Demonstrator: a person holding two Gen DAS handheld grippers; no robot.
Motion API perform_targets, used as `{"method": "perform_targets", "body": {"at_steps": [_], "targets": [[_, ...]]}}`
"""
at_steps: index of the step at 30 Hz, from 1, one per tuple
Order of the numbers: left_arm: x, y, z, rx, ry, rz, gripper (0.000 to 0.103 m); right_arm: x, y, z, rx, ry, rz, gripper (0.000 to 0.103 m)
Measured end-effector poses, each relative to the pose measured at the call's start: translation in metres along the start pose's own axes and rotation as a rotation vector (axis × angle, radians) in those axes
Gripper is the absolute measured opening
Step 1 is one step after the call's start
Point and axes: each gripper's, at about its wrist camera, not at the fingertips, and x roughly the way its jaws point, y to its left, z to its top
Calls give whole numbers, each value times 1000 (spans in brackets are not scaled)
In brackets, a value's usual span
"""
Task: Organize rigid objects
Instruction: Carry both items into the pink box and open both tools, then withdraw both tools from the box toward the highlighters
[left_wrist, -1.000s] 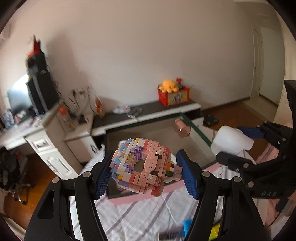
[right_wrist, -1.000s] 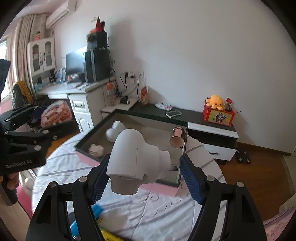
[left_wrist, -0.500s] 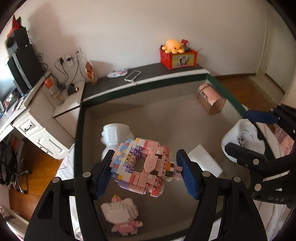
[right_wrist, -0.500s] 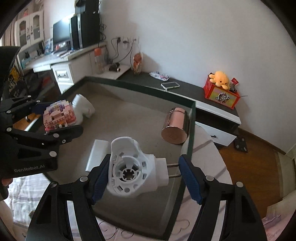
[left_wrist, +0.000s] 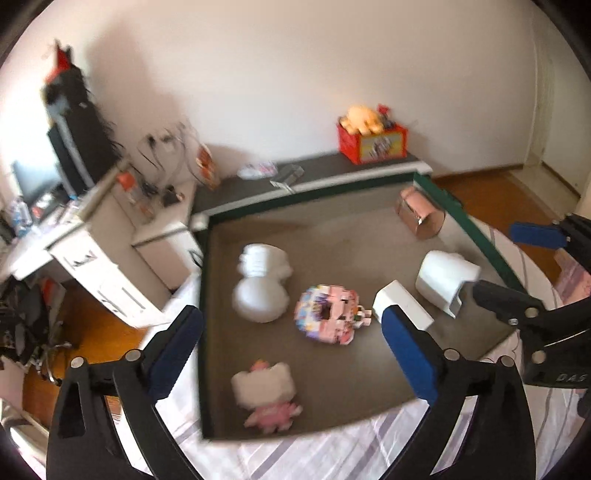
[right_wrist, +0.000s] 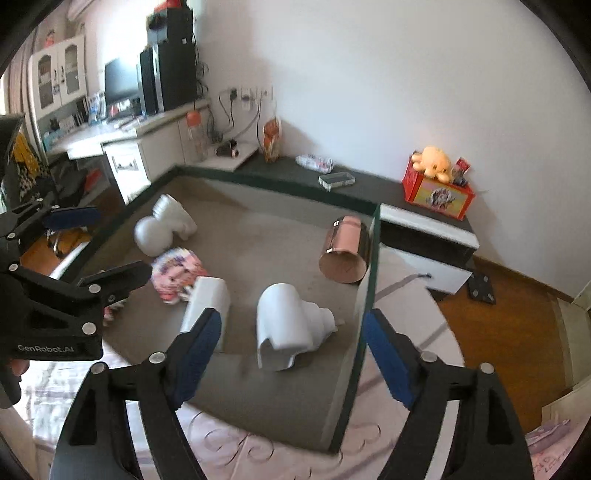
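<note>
Brick donut (left_wrist: 327, 318) dropped, now in tray (left_wrist: 476, 240) beside white block (left_wrist: 402, 304). White housing (right_wrist: 290, 326) dropped too, lying nearby. Left gripper (left_wrist: 291, 350) and right gripper (right_wrist: 291, 354) opening, nothing between fingers. Two pieces stowed; free to fetch more.

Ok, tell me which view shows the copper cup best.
The right wrist view: the copper cup lies on its side near the tray's green rim, large and fairly sharp. The left wrist view shows it smaller, blurred, in the far corner.
</note>
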Motion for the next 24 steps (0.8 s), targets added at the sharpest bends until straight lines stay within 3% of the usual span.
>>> {"method": "perform_targets", "body": {"at_steps": [7, 11, 14, 24], "targets": [[-93, 6, -30, -57, -159, 116, 103, -74, 20, -16, 3, -142, -10, 87], [-136, 10, -53, -98, -205, 114, 103, -115, 32, -34, 16, -215, -1, 88], [-165, 5, -73, -101, -241, 124, 103, -140, 43, -50, 14, -255, -17, 103], [-239, -10, -132, -127, -303, 136, 103, -205, 68, -100, 55, -335, -74, 103]]}}
